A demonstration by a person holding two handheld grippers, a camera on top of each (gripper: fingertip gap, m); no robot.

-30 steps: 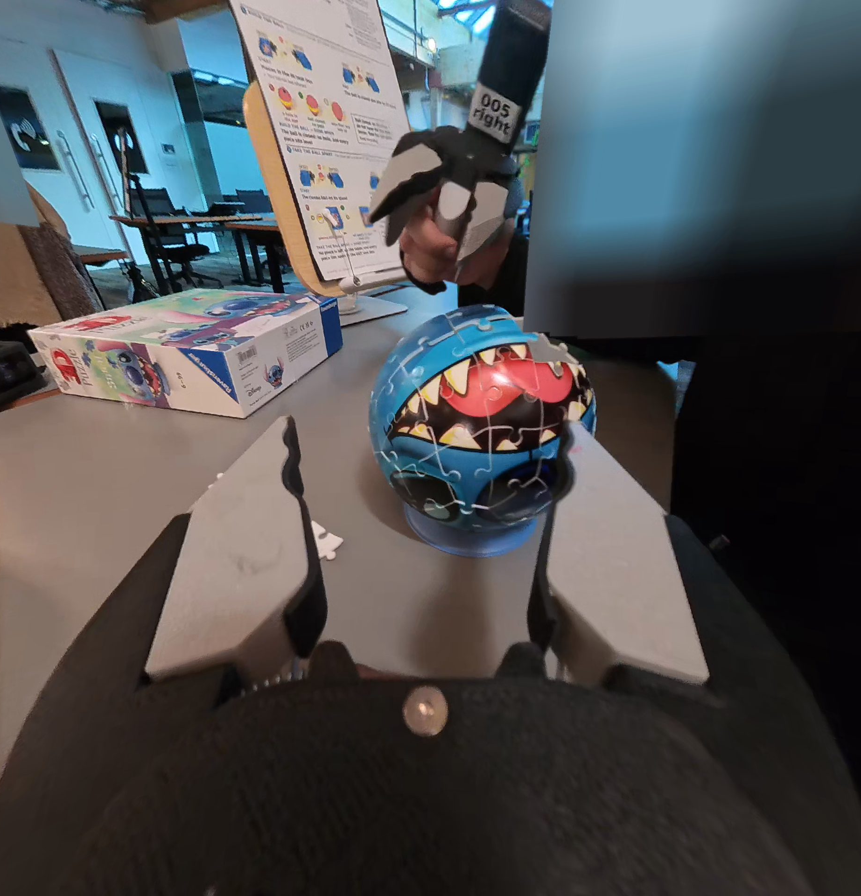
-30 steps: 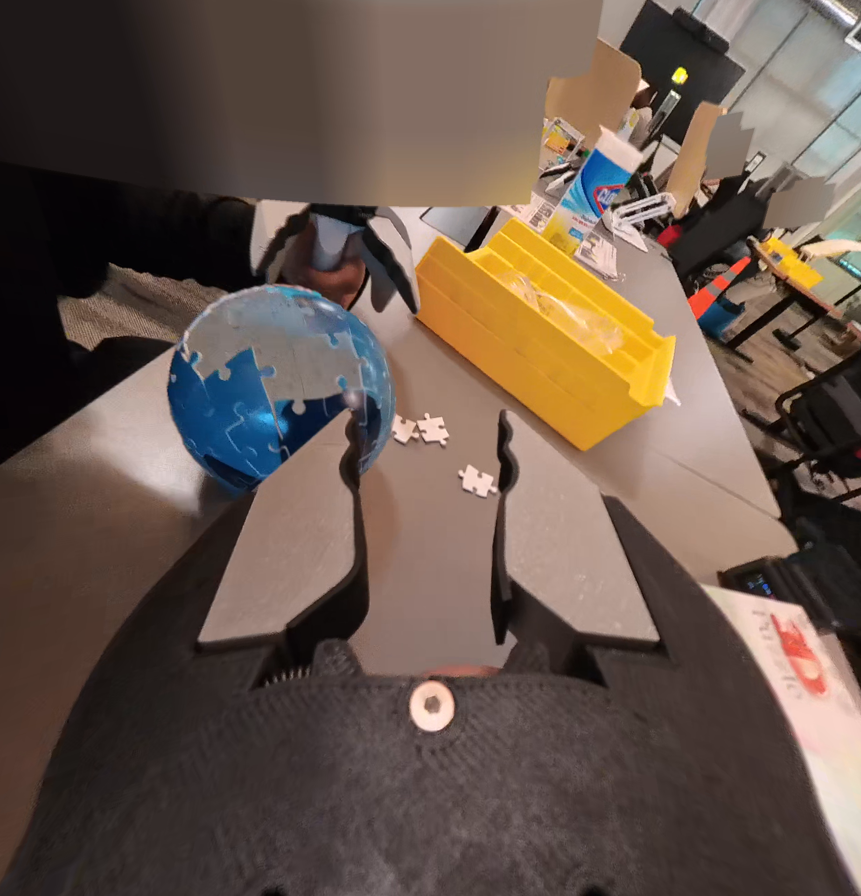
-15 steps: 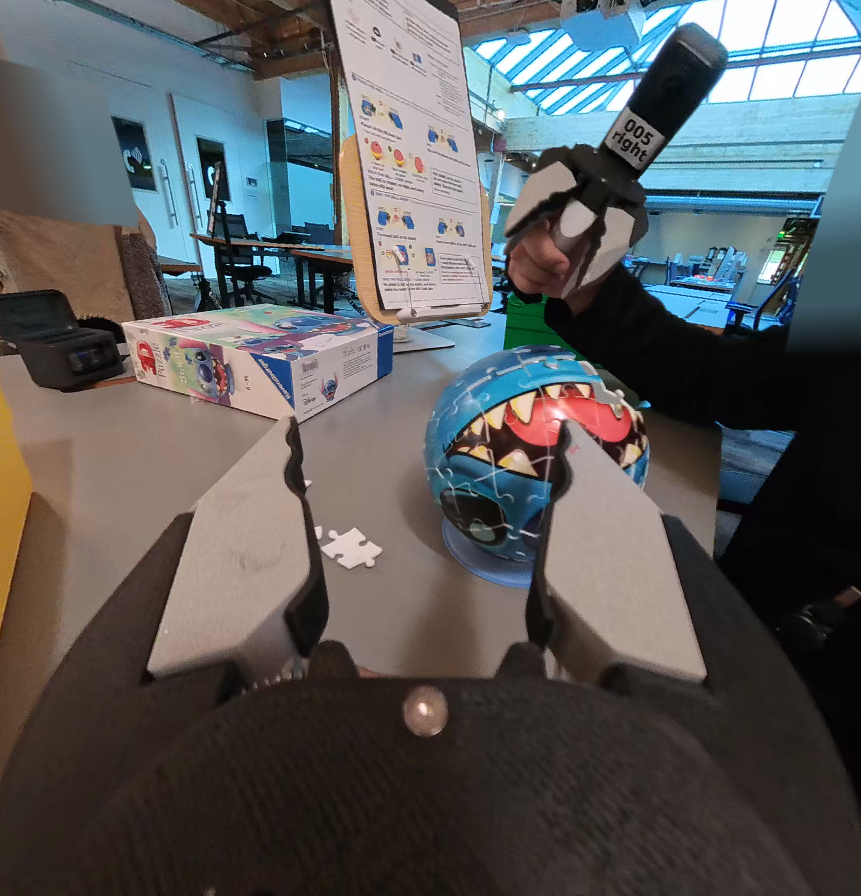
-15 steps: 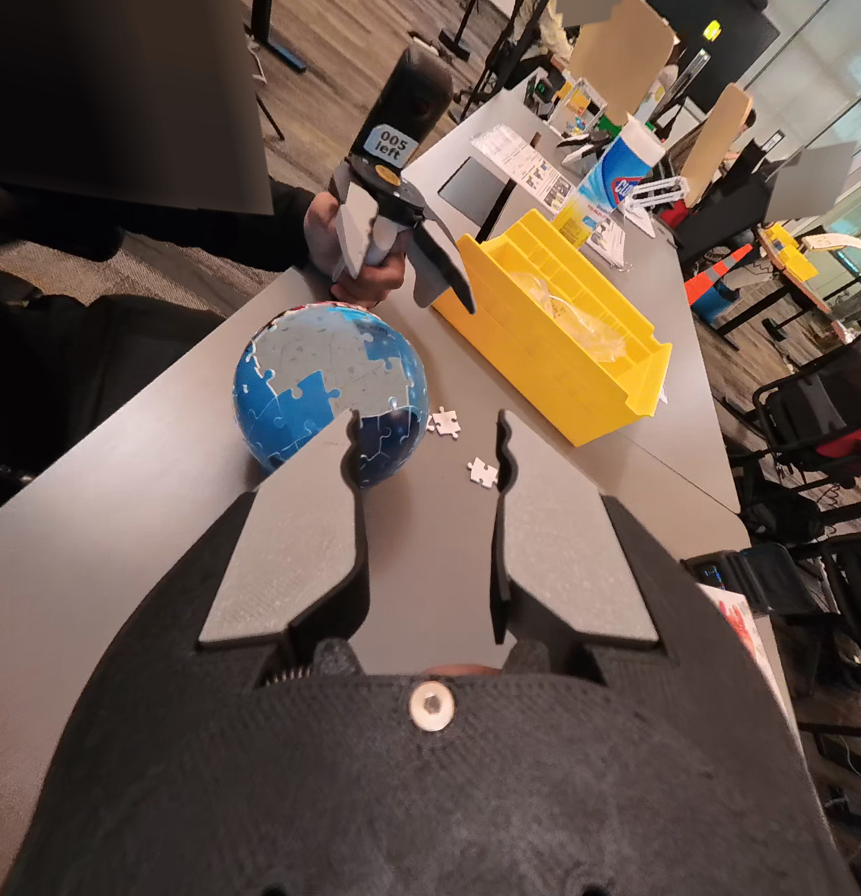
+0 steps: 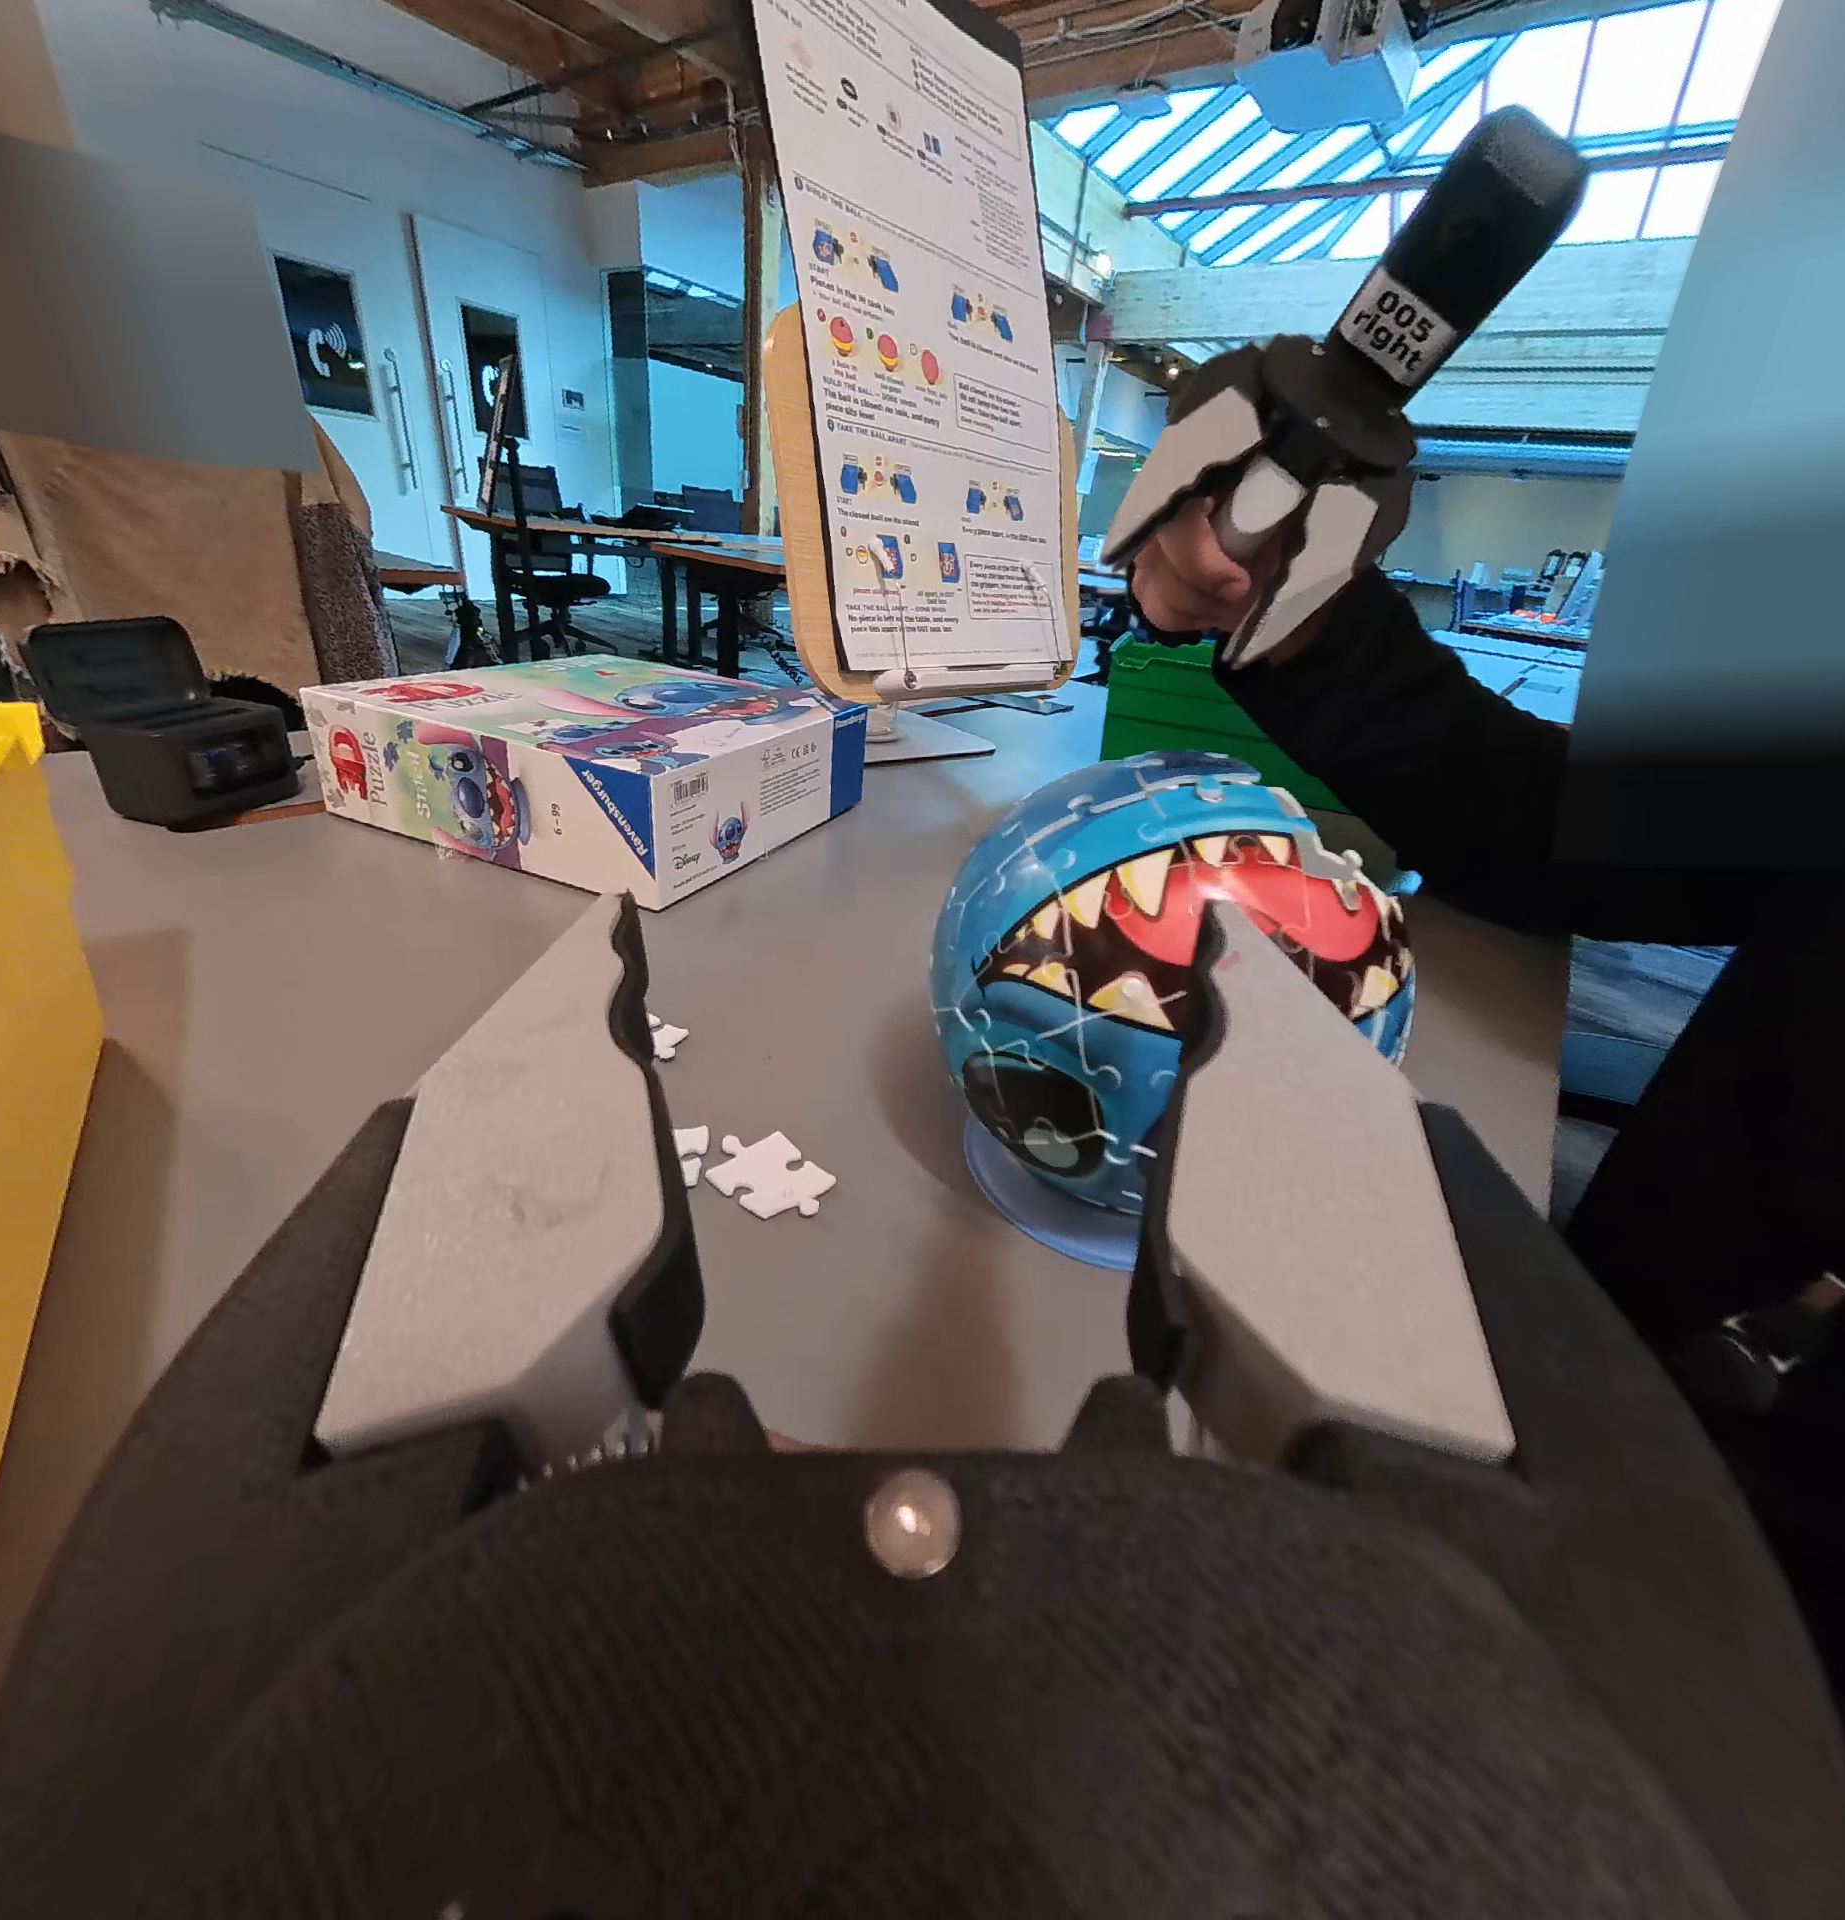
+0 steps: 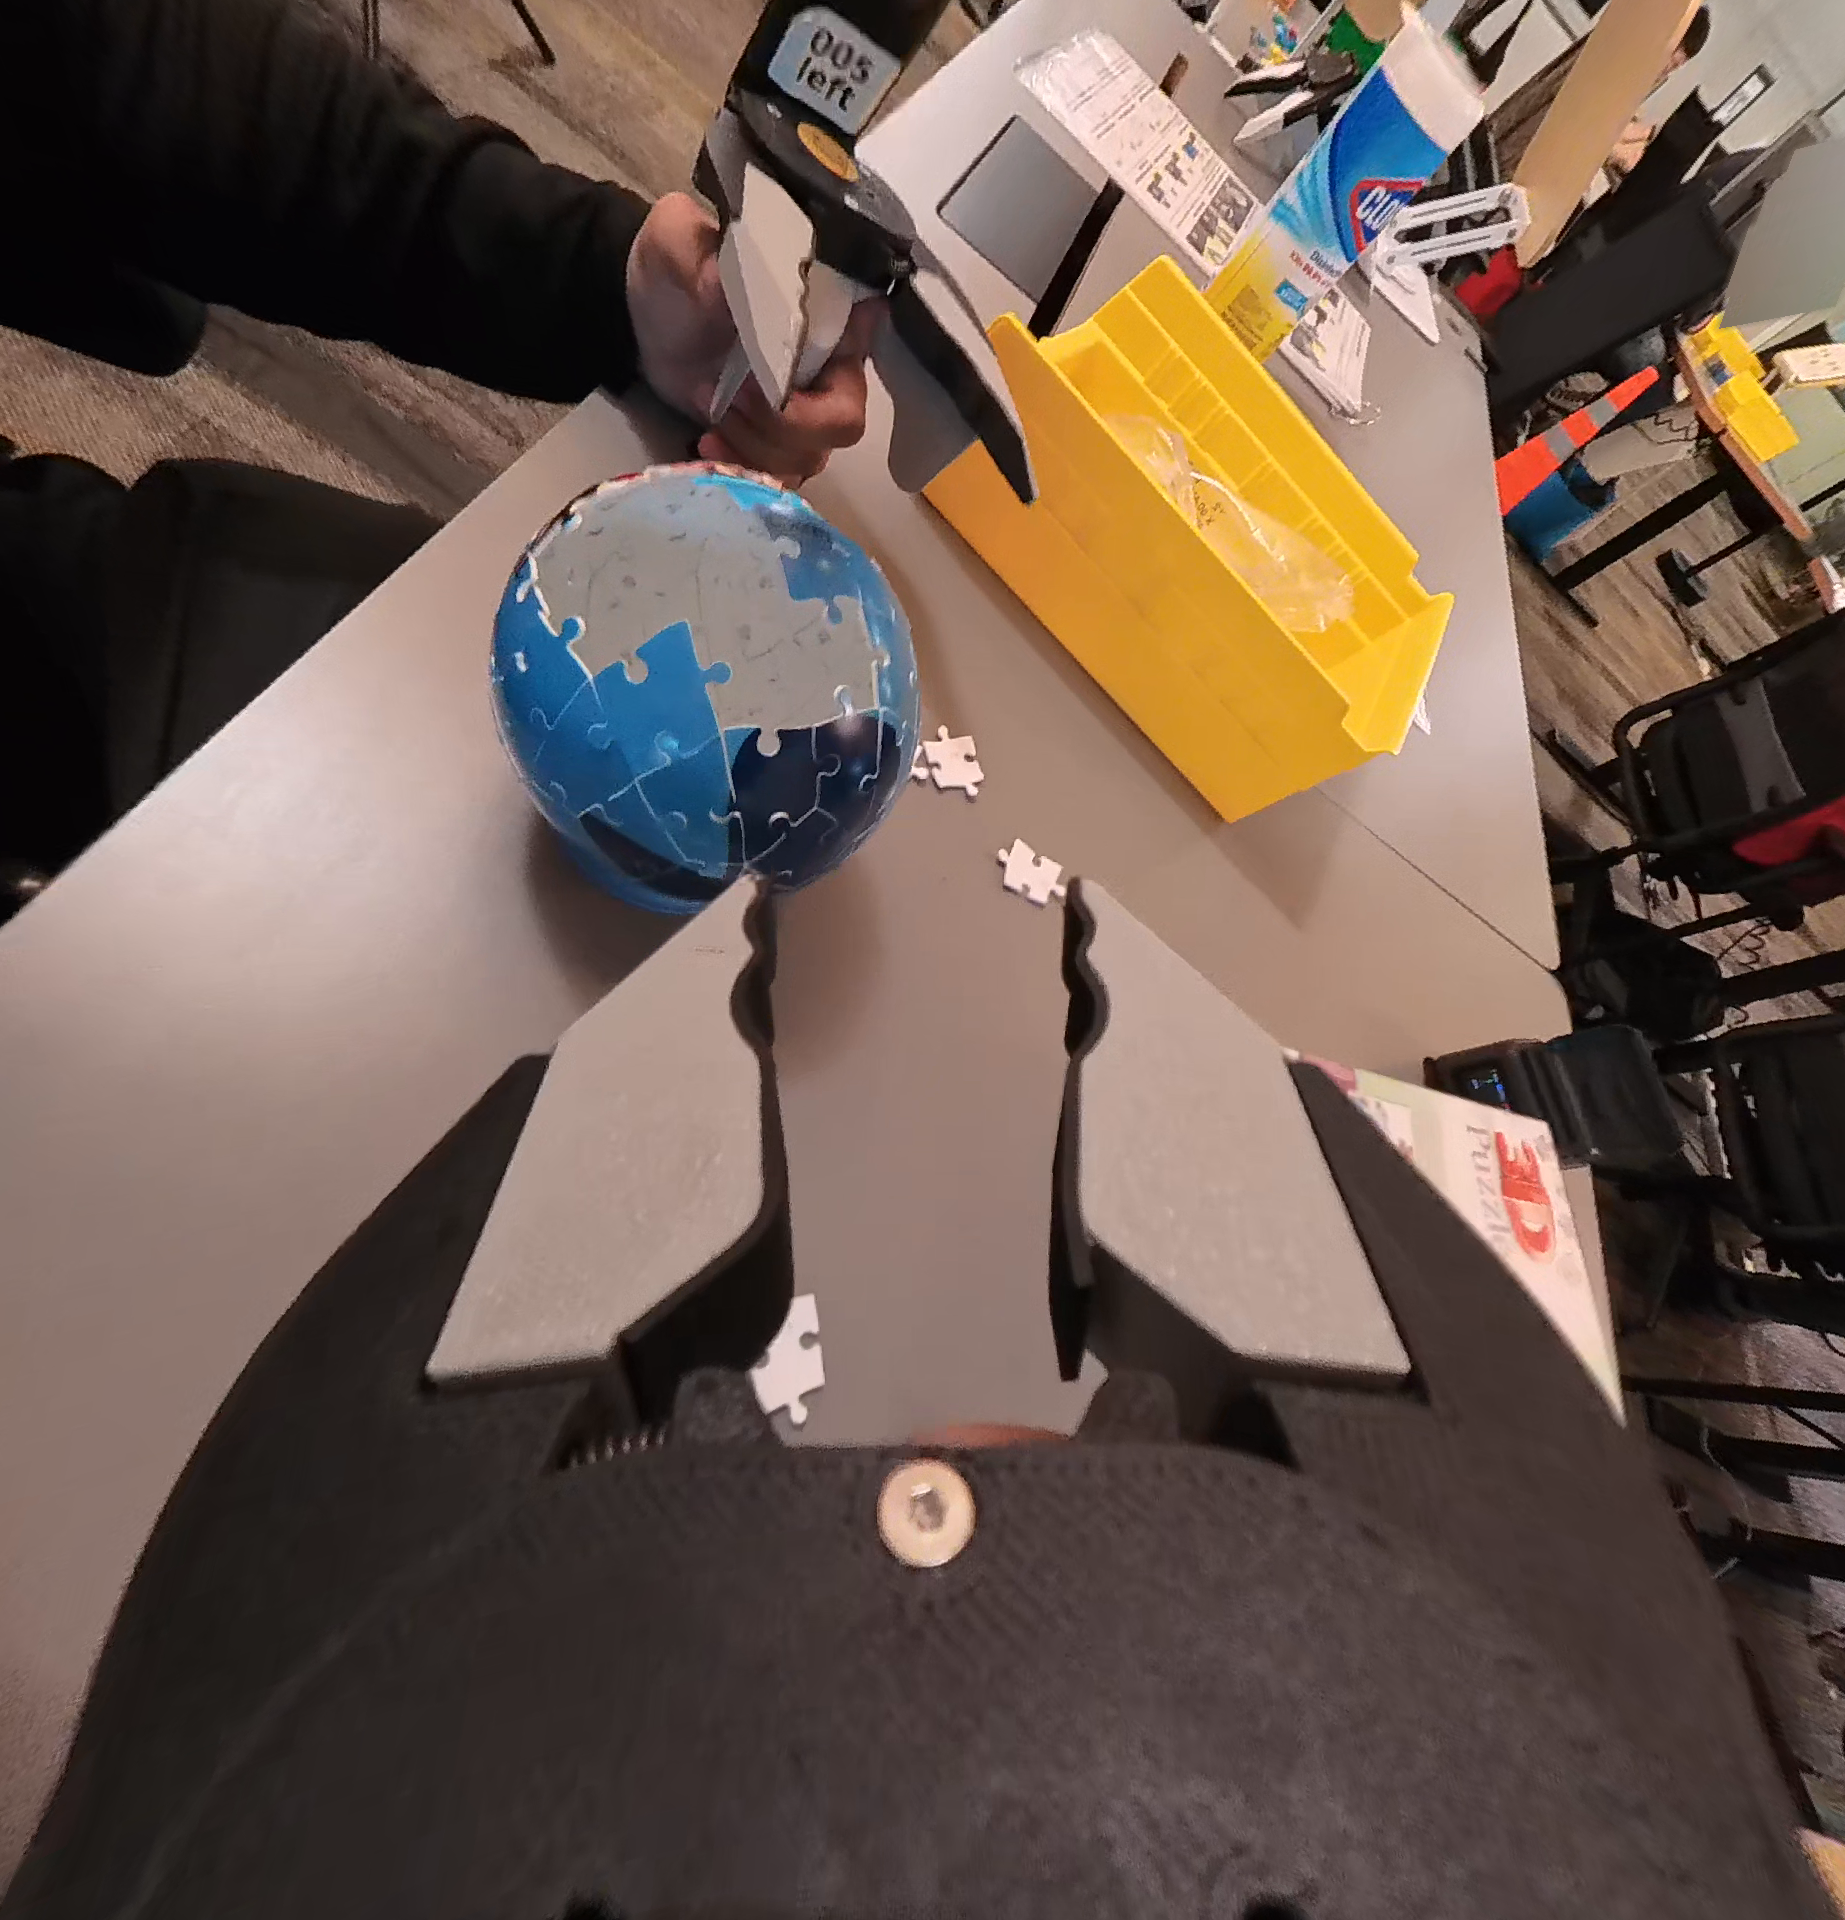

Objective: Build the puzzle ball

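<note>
The puzzle ball (image 5: 1094,966), blue with a red toothed mouth, sits on a blue stand (image 5: 1043,1216) on the grey table (image 5: 274,987). In the right wrist view the ball (image 6: 627,727) has a wide gap (image 6: 710,613) that shows its grey inside. White loose pieces lie beside it (image 5: 767,1174) (image 6: 949,764) (image 6: 1032,871), and one lies lower between my right fingers (image 6: 793,1361). My left gripper (image 5: 918,914) is open and empty, short of the ball. My right gripper (image 6: 918,894) is open and empty, above the table. Each also shows in the other's view (image 5: 1178,608) (image 6: 876,447).
A puzzle box (image 5: 585,779), an instruction board on a stand (image 5: 928,364) and a black case (image 5: 170,727) stand at the back. A yellow bin (image 6: 1209,623) with a clear bag sits beside the ball. A wipes canister (image 6: 1344,177) stands beyond. A person's dark sleeve (image 5: 1417,748) is behind the ball.
Both grippers have drawn back from the ball and the right one has risen. The ball looks smaller in the right wrist view, and a loose piece now shows between my right fingers.
</note>
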